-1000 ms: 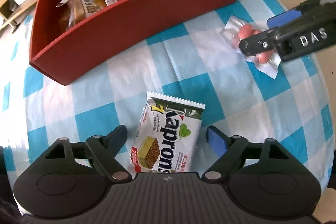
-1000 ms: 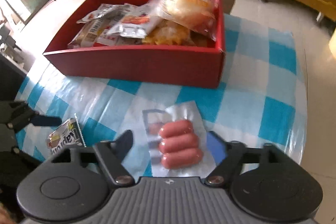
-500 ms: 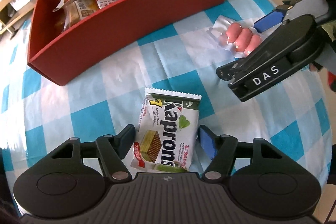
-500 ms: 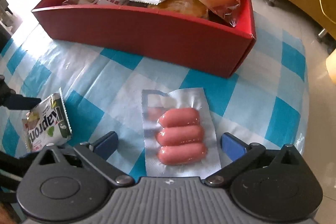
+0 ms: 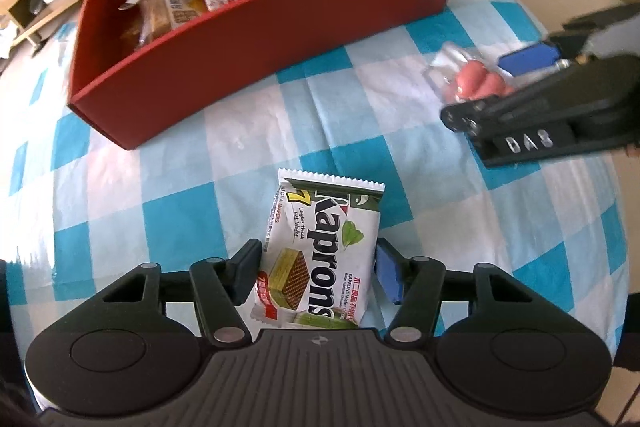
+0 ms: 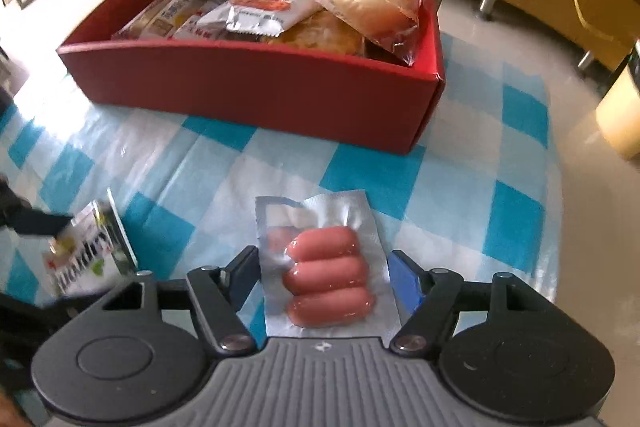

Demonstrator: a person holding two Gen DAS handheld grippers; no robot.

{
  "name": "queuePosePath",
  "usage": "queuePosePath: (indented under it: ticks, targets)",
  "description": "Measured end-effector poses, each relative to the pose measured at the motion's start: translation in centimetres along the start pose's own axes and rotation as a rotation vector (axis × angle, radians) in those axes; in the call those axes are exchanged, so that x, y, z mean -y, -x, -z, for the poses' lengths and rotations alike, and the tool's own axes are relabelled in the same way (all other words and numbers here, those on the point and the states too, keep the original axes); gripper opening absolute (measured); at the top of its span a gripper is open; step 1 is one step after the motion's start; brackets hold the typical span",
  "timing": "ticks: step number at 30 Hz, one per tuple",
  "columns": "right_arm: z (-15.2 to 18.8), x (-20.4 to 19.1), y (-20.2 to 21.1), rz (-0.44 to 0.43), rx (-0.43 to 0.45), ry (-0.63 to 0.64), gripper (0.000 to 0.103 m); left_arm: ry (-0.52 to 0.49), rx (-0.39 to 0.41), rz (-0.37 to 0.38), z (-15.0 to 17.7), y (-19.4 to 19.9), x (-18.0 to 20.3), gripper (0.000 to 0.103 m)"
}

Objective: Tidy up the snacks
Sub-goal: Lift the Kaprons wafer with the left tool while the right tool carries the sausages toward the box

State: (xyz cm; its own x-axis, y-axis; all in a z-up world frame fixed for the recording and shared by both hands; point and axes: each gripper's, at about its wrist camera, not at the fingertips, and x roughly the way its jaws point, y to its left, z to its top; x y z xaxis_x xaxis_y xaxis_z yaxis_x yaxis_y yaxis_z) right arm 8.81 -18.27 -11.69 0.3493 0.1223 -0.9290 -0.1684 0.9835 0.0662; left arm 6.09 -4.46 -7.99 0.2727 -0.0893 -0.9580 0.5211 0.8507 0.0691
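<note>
Your left gripper [image 5: 318, 273]: fingers just closed in, touching wafer pack [image 5: 320, 251] on checked desk [image 5: 180, 219]. Your right gripper [image 6: 324, 277]: fingers just narrowed, bracketing sausage pack [image 6: 326, 275], contact unclear. Red box [image 6: 248, 87] beyond, already full of snacks.

Red box [image 5: 256, 39] wall blocks ahead; tablecloth [image 5: 172, 163] between bare.

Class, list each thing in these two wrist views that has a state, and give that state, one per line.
Left gripper: closing, fingers at the wafer packet's edges.
Right gripper: closing around the sausage pack.
Wafer packet: sealed, flat on cloth.
Sausage pack: sealed, flat.
Red box: open, part filled.
</note>
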Motion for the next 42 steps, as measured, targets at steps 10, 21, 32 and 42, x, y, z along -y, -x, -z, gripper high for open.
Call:
queuePosePath:
  ticks: [10, 21, 32, 42]
  targets:
    - [-1.3, 0.2, 3.6, -0.014, 0.129, -0.065, 0.066, 0.101, 0.085, 0.023, -2.1, 2.4, -1.7, 0.067]
    - [-2.8, 0.6, 4.8, -0.025, 0.192, -0.079, 0.066, 0.120, 0.143, -0.019, -3.2, 3.7, -1.8, 0.067]
    - [-4.1, 1.1, 6.0, -0.026, 0.245, -0.099, 0.066, 0.141, 0.212, -0.050, -4.3, 5.1, -2.1, 0.067]
    - [-5.5, 1.5, 6.9, -0.032, 0.299, -0.119, 0.066, 0.157, 0.275, -0.091, -5.7, 6.2, -2.5, 0.067]
